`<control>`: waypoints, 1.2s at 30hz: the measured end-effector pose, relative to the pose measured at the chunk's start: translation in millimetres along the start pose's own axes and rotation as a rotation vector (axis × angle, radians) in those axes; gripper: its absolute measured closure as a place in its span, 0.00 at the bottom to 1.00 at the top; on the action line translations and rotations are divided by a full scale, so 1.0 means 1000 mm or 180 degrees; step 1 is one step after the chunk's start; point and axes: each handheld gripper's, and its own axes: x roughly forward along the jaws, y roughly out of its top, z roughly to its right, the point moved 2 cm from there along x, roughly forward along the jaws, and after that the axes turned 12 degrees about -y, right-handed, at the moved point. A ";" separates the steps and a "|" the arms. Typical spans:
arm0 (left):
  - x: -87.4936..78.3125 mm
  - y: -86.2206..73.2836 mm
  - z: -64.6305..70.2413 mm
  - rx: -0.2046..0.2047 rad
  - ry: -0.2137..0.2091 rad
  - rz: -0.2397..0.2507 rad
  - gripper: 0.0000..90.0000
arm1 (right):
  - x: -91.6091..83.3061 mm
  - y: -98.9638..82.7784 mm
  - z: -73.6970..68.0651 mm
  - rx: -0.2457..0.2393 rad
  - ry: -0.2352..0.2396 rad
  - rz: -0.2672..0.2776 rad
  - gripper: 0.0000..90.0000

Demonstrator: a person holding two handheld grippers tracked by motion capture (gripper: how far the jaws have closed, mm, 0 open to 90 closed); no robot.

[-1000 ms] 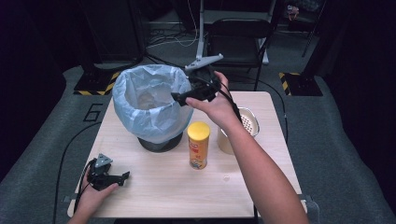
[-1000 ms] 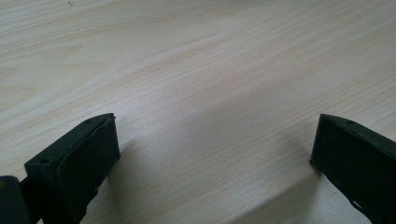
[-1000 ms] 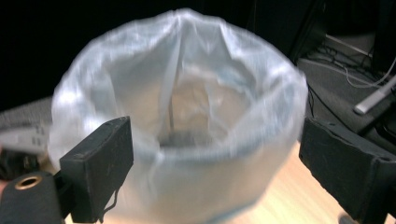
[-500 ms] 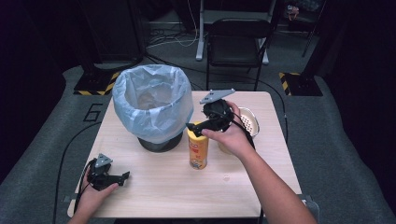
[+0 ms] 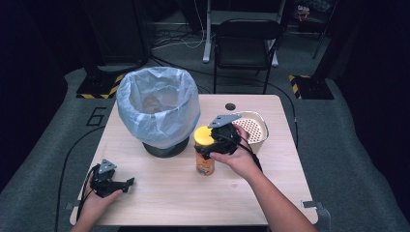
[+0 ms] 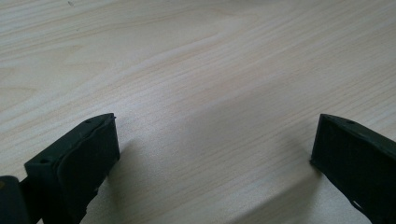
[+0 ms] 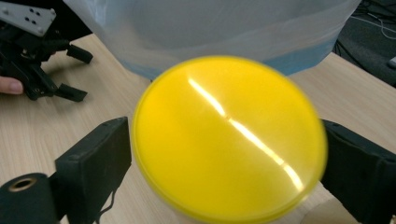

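A tall orange can with a yellow lid (image 5: 205,153) stands on the wooden table (image 5: 164,193) in front of a bin lined with a pale blue bag (image 5: 157,110). My right gripper (image 5: 216,143) is at the can's top. In the right gripper view the yellow lid (image 7: 229,140) fills the gap between the two black jaws, which stand wide apart on either side of it; my right gripper (image 7: 224,161) is open. My left gripper (image 5: 116,183) rests on the table near the front left corner. Its jaws are open over bare wood (image 6: 215,158).
A beige bowl with a perforated insert (image 5: 252,128) sits right of the can, just behind my right hand. The bin's black base (image 5: 164,148) stands close to the can's left. A black chair (image 5: 246,43) is beyond the table. A small hole (image 5: 230,106) marks the table's far edge.
My right gripper has come down from above the bin's rim toward me and now straddles the can's lid. The left gripper has stayed where it was.
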 end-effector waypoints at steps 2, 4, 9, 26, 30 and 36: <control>0.000 0.000 0.000 0.0001 0.0001 0.0002 0.01 | 0.005 -0.004 -0.003 0.0033 0.0020 -0.0029 0.13; 0.000 0.000 0.000 -0.0011 0.0003 0.0016 0.01 | 0.010 -0.007 -0.004 0.0019 0.0042 -0.0038 0.13; 0.000 0.000 0.000 0.0001 0.0001 0.0000 0.01 | 0.013 -0.008 -0.005 -0.0017 -0.0010 -0.0016 0.26; 0.000 0.000 0.000 0.0001 -0.0001 -0.0001 0.01 | -0.032 0.039 0.014 -0.0007 -0.0015 -0.0003 0.27; 0.000 0.000 0.000 0.0001 -0.0002 -0.0004 0.01 | -0.060 0.068 0.025 -0.0071 -0.0100 0.0051 0.27; 0.000 0.000 0.000 0.0001 -0.0001 -0.0005 0.01 | -0.090 0.104 0.034 -0.0060 -0.0173 0.0101 0.27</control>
